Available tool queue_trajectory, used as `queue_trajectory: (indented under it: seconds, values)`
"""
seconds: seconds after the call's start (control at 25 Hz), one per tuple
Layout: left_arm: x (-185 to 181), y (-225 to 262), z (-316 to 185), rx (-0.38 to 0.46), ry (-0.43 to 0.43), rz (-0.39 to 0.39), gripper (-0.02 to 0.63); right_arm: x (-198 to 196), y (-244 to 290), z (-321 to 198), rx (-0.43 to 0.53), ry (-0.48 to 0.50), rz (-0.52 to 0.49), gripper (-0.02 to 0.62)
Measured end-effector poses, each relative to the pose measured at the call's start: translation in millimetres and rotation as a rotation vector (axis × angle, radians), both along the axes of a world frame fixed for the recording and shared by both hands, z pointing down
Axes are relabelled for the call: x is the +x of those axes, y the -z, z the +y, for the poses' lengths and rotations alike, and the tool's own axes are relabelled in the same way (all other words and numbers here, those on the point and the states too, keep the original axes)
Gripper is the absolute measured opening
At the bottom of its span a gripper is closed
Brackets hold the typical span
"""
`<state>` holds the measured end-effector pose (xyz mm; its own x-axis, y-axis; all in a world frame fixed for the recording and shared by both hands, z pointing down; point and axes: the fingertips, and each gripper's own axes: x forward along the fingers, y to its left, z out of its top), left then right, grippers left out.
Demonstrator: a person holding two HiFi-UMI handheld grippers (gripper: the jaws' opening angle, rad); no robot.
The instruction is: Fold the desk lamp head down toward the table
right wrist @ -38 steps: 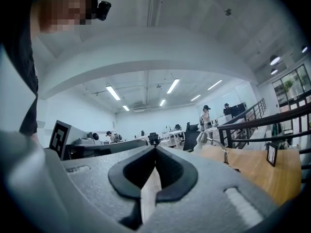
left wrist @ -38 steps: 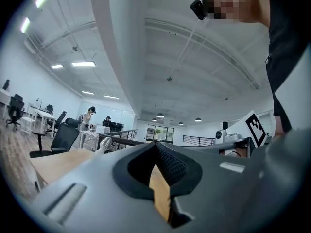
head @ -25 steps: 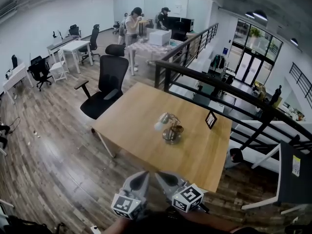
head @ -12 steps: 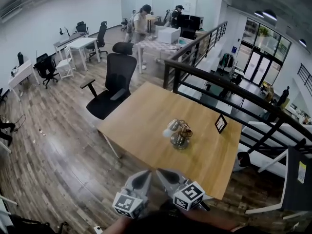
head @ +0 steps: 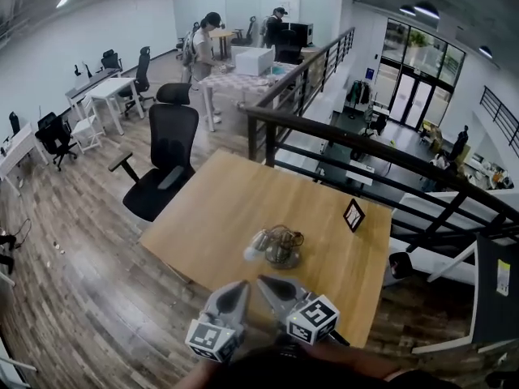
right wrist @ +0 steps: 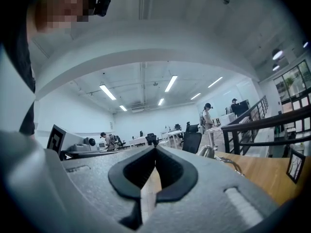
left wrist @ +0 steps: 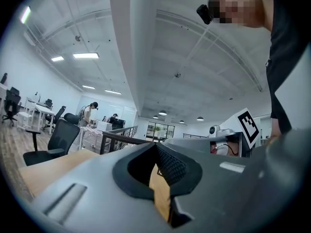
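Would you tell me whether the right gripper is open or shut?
Shut: the right gripper has its tips together, nothing between them; the desk lamp sits apart on the table ahead.

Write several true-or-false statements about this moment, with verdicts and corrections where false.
1. The desk lamp stands on the wooden table. True.
2. The right gripper grips the lamp. False: its jaws are together on nothing, short of the lamp.
3. The left gripper is shut and empty. True.
4. A small frame lies on the floor. False: the picture frame stands on the table, right of the lamp in the head view.
5. A black office chair stands beside the table. True.
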<state>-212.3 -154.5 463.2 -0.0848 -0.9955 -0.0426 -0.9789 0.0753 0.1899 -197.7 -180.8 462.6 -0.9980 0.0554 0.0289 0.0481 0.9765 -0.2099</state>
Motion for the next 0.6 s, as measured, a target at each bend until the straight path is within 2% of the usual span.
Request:
queue_trajectory:
  seconds: [0.32, 0.48, 0.6]
  values:
    - [-13, -1, -61, -0.012, 0.001, -0.024, 0.002, -15, -10, -70, -0.042, -0.027, 0.017, 0.024]
    - [-34, -1, -79, -0.013, -0.007, -0.021, 0.002, -29, -14, -94, -0.046, -0.071, 0.032, 0.059]
    - [-54, -6, -93, -0.036, -0.039, -0.007, 0.002, -46, -21, -108, -0.085, -0.116, 0.069, 0.103]
